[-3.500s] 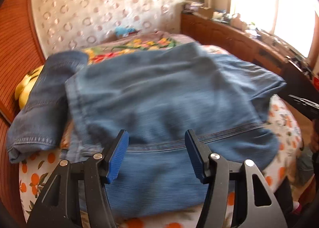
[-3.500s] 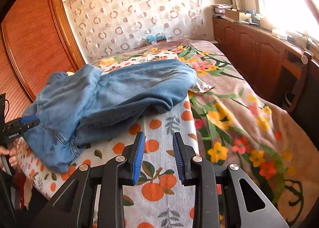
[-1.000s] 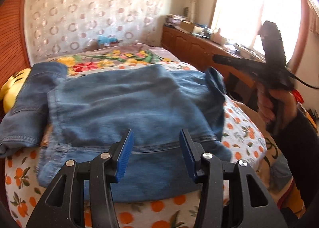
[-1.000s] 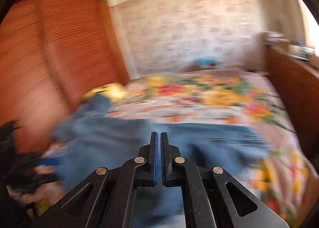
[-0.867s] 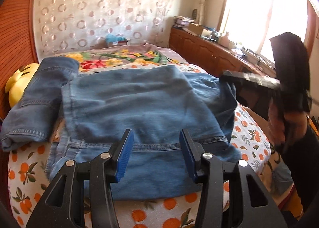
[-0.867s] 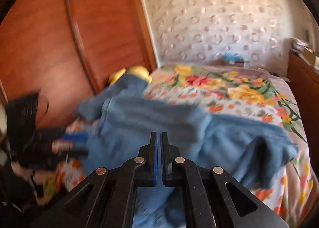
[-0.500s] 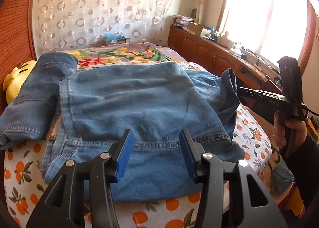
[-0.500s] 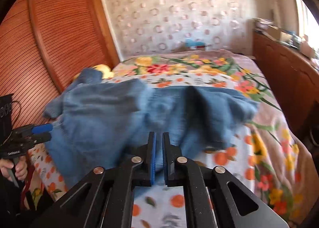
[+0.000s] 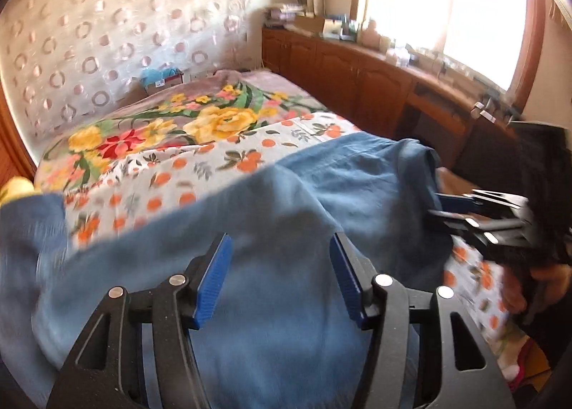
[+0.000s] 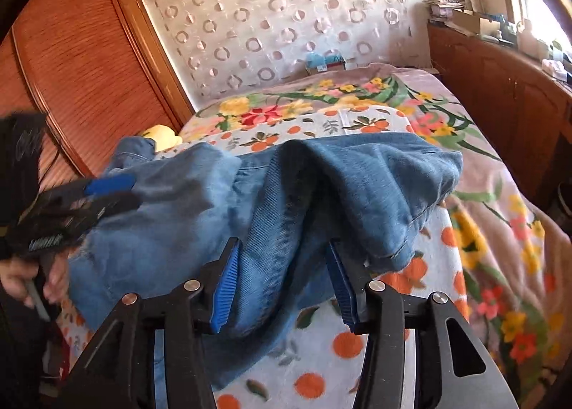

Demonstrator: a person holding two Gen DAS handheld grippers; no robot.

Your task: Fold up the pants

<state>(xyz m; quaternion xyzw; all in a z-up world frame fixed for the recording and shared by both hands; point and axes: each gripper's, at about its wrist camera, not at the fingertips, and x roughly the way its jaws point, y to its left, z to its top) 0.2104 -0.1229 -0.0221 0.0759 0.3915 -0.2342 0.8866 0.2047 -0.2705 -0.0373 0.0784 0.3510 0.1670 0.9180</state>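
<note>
Blue jeans (image 10: 375,176) lie crumpled across the near end of the bed, with a raised fold running toward the right wrist camera. My right gripper (image 10: 282,284) straddles that fold; its jaws are opening and the pads stand apart from the denim. In the left wrist view the jeans (image 9: 321,201) are blurred, and my left gripper (image 9: 279,273) hovers over them with its jaws opening and nothing pinched. The right gripper (image 9: 436,205) shows at the jeans' right edge, and the left gripper (image 10: 132,191) at their left edge, held by a hand (image 10: 21,277).
An orange-print sheet (image 10: 422,302) covers the near bed, with a floral blanket (image 10: 500,223) beyond and to the right. Wooden cabinets (image 9: 357,73) line the window side, a slatted wardrobe (image 10: 82,62) the other. A yellow plush (image 10: 161,132) lies by the wardrobe. A box (image 10: 323,64) sits at the headboard.
My right gripper went from shut to open and sank onto the jeans' fold. The left wrist view swung right and blurred. The jeans look bunched, no longer lying flat.
</note>
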